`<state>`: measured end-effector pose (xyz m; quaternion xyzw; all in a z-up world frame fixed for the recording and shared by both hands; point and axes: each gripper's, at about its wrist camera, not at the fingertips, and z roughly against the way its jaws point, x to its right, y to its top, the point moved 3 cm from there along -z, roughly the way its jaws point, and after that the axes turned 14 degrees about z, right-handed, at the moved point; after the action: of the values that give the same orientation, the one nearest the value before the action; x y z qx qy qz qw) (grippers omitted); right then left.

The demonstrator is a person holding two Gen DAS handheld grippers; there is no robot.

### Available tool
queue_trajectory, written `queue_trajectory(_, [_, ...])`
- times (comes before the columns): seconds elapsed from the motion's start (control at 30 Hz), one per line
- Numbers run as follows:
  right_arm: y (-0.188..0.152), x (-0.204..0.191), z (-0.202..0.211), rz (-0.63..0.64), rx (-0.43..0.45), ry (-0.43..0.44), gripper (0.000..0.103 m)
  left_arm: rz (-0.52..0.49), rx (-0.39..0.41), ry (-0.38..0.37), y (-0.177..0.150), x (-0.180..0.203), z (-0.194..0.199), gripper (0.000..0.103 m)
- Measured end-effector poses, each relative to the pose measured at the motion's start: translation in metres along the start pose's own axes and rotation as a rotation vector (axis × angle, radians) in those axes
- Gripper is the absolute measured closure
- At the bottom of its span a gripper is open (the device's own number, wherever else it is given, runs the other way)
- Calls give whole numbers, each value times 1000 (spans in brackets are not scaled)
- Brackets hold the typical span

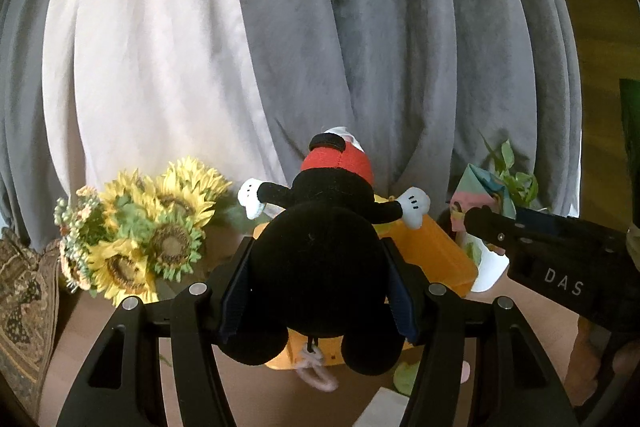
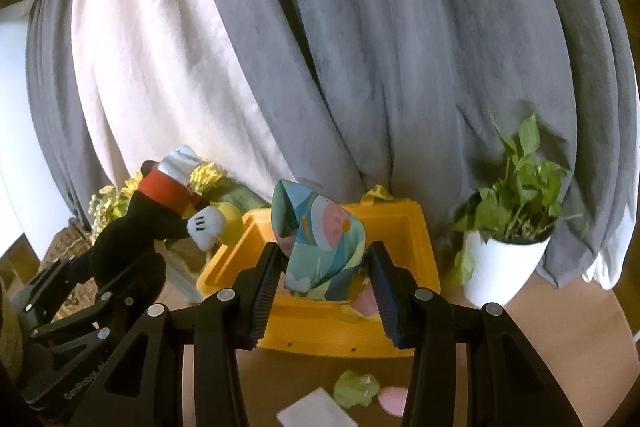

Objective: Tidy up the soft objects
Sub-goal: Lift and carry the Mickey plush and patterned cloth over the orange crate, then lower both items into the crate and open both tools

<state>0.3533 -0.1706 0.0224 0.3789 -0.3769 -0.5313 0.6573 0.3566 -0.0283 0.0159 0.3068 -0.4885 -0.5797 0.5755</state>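
While both tools are held over the table, the left hand-held gripper (image 1: 320, 291) is clamped on the black head of a mouse plush toy (image 1: 320, 247), its red shorts and white gloves pointing away from the camera. The right hand-held gripper (image 2: 324, 287) grasps a folded printed cloth (image 2: 320, 239) between its ribbed pads. Just beyond and below both sits an open yellow bin (image 2: 416, 239), judged the likely destination. Left of the left tool stand artificial sunflowers (image 1: 152, 227); right of the right tool stands a potted plant (image 2: 508, 239). On the table (image 2: 560, 327) beneath lie a small green soft piece (image 2: 356, 389), a pink piece (image 2: 394, 399) and a white card (image 2: 316, 411).

Risks, as judged: the plush, held by the head only, may swing and catch the bin rim; the cloth may unfold on release and drape over the wall.

Legible writing: "DAS" on the right tool's body; "GenRobot" on the left tool's body, remainder unreadable.
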Motion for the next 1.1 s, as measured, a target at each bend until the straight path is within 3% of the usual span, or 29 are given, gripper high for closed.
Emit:
queue_trajectory(0.5, [13, 19, -54, -3, -20, -23, 57, -66, -25, -18, 13, 3, -69, 43])
queue_trajectory(1.1, [-2, 30, -130, -4, -134, -30, 57, -123, -160, -42, -8, 3, -158, 43])
